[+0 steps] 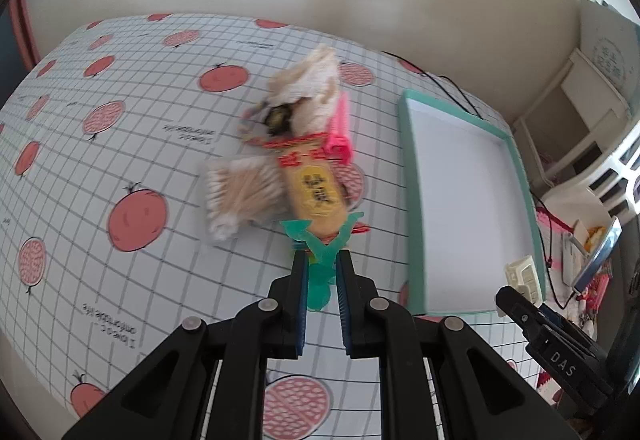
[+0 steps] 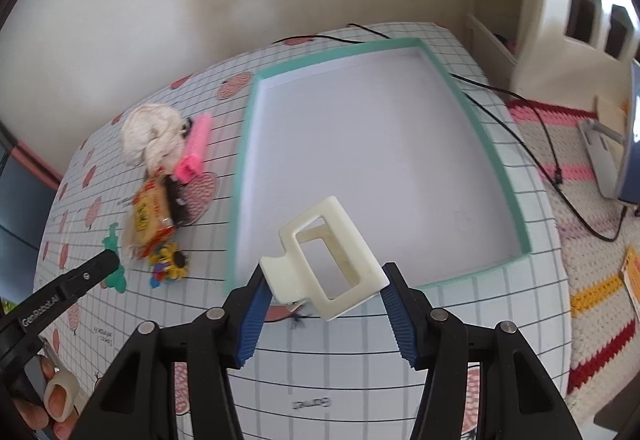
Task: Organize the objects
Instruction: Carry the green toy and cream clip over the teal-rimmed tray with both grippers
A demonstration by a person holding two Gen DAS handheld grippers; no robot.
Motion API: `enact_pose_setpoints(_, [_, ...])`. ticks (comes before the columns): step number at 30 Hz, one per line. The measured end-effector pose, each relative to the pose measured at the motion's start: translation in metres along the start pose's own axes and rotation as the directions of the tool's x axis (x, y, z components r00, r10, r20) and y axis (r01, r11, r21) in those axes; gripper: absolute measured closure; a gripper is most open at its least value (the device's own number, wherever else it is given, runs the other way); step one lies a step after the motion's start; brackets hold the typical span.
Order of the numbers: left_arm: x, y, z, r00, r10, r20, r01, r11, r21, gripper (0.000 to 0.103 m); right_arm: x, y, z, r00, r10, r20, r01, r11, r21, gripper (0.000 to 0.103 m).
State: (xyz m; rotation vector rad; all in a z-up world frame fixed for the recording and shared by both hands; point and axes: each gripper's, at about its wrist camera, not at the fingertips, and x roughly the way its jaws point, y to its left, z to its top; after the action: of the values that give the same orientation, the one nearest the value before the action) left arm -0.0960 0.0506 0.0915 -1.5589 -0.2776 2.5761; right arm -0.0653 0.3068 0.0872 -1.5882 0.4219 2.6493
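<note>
While the tidying has only just begun, both grippers already have something in them. The left gripper (image 1: 321, 260) has its jaws pinched nearly closed on a small green clip (image 1: 320, 240), and the clip's forked end sticks out just past the jaw tips, low over the desk (image 1: 120, 111). The right gripper (image 2: 324, 280) has its jaws spread fairly wide, with a cream hair claw (image 2: 328, 260) wedged between them, one jaw on each side of it. The claw hangs over the near edge of the teal tray (image 2: 480, 127), which opens up straight ahead of those jaws. Nothing lies in the tray yet, so no thing has been put away as far as I can see. Just beyond the left jaws is the pile that is left to sort. Nearest is a yellow snack packet (image 1: 316, 191), touching the green clip's tips, with a bag of cotton swabs (image 1: 240, 191) beside it on the left. A bit farther is a pink comb (image 1: 340, 127), and behind that a crumpled white cloth (image 1: 308, 83). From the right gripper's view a small sunflower toy (image 2: 170, 264) also sits near the pile, off to the left of its jaws. I think almost all of the job is still to do: the two held things need to go in the tray, then the whole pile.
</note>
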Motion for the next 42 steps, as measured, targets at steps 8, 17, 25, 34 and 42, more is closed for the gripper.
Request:
enact_pose_setpoints(8, [0.010,-0.051,0.000,0.997,-0.060,0.039,0.056,0.994,0.095,0.089,0.001,-0.050,0.002,0.999,-0.034,0.004,0.034,0.995,0.092,0.045])
enact_pose_setpoints(17, [0.030,-0.088,-0.002,0.993,-0.110,0.038,0.103,0.984,0.146,0.089,0.007,-0.075,0.005,0.999,-0.036,0.022,0.033,0.990,0.134,0.045])
enact_pose_setpoints(25, [0.051,-0.120,-0.006,0.994,-0.100,0.035,0.089,0.970,0.228,0.089,0.019,-0.072,0.012,0.999,-0.029,0.024,0.026,0.993,0.118,0.045])
enact_pose_setpoints(34, [0.079,-0.127,-0.011,0.996,-0.085,-0.010,0.085,0.967,0.242,0.089,0.032,-0.068,0.013,0.999,-0.046,0.014,0.044,0.994,0.095,0.045])
enact_pose_setpoints(42, [0.095,-0.127,-0.015,0.997,-0.064,-0.048,0.073,0.969,0.235,0.089,0.035,-0.067,0.012,0.999,-0.048,0.014,0.047,0.995,0.092,0.045])
